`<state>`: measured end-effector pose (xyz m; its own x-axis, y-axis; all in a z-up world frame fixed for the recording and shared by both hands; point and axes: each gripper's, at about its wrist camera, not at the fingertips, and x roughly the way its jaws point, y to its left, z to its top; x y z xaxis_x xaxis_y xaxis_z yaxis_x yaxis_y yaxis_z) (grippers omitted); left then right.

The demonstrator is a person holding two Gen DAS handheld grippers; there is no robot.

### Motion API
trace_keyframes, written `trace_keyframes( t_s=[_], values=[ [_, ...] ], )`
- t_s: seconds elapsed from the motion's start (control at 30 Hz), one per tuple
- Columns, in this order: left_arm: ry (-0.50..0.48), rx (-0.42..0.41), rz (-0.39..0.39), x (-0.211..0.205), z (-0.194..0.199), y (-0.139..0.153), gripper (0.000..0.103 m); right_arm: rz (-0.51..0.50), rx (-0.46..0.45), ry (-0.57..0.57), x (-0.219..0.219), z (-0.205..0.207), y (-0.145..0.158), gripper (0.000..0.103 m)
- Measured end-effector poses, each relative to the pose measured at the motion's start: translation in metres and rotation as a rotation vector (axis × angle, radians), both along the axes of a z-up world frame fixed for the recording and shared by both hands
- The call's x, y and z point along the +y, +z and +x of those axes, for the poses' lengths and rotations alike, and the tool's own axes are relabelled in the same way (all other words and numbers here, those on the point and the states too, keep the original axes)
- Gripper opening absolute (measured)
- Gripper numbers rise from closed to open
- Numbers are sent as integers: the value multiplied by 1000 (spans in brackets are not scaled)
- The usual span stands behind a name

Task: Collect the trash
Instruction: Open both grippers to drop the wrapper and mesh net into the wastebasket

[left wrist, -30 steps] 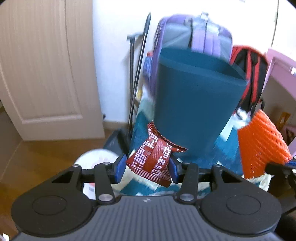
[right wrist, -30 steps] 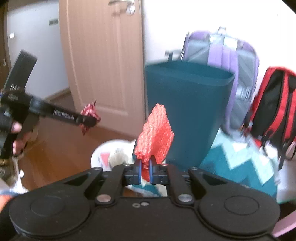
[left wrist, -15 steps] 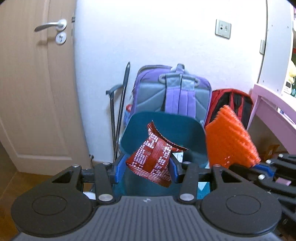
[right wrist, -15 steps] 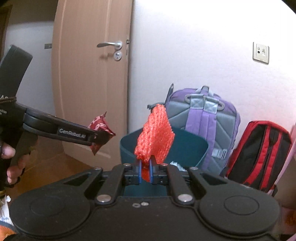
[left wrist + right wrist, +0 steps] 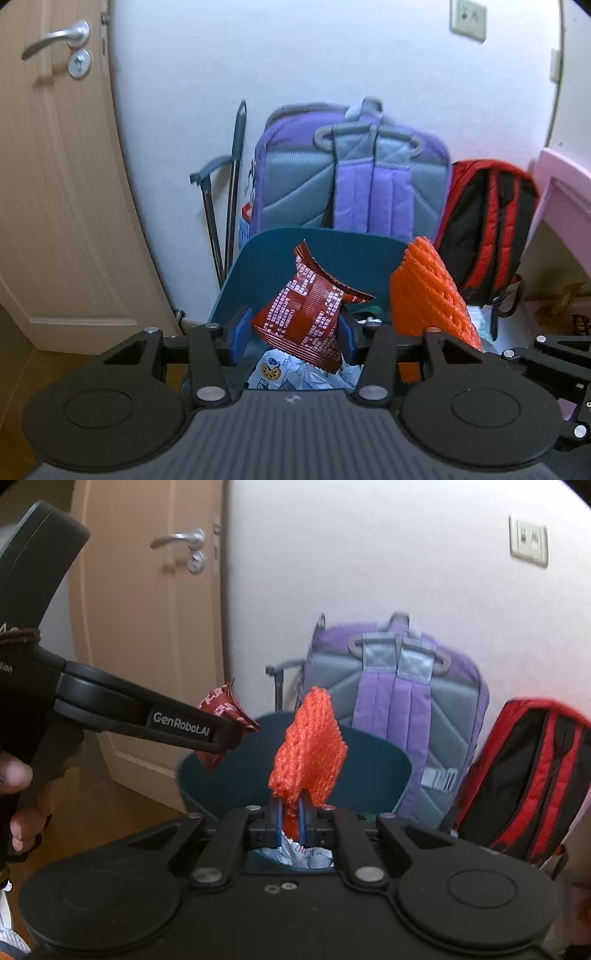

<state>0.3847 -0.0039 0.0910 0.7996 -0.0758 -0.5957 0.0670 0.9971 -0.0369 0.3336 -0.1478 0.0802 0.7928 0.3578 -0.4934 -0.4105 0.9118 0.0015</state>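
My left gripper (image 5: 293, 334) is shut on a crumpled dark red snack wrapper (image 5: 308, 319), held over the open mouth of a dark teal trash bin (image 5: 258, 266). My right gripper (image 5: 290, 823) is shut on an orange foam net sleeve (image 5: 308, 749), which stands upright above the same bin (image 5: 384, 771). In the left wrist view the orange net (image 5: 432, 295) hangs at the bin's right side. In the right wrist view the left gripper (image 5: 221, 740) reaches in from the left with the wrapper (image 5: 225, 710) over the bin's left rim. White and blue wrappers (image 5: 280, 373) lie inside the bin.
A purple and grey backpack (image 5: 354, 177) leans on the white wall behind the bin, with a red and black backpack (image 5: 491, 229) to its right. A folded black stand (image 5: 225, 206) leans left of them. A wooden door (image 5: 55, 184) stands at left, pink furniture (image 5: 565, 195) at right.
Both grippers rose and moved toward the bin with their loads. The bin, seen from the side a second ago, now lies below them with its opening and contents showing.
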Motion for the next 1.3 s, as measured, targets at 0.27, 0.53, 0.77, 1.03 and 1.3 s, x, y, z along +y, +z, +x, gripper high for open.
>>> trace_keyframes(
  t_s=[0.27,0.53,0.77,1.03,1.3],
  values=[
    [-11,113,35,-7,54,-46,47,-11,115,-20,0,52,-33,8],
    [-45,191,95,-15,74,-68,48,-39,181,-43,2,75,-52,13],
    [-27,188,72,-12,72,-67,70,-48,169,-48,4,73,-47,25],
    [-34,163,42,-16,46,-49,70,-52,131,-45,-1,53,-27,30],
    [-46,113,44,-18,-1,-17,70,-66,99,-41,-7,12,-5,31]
  ],
)
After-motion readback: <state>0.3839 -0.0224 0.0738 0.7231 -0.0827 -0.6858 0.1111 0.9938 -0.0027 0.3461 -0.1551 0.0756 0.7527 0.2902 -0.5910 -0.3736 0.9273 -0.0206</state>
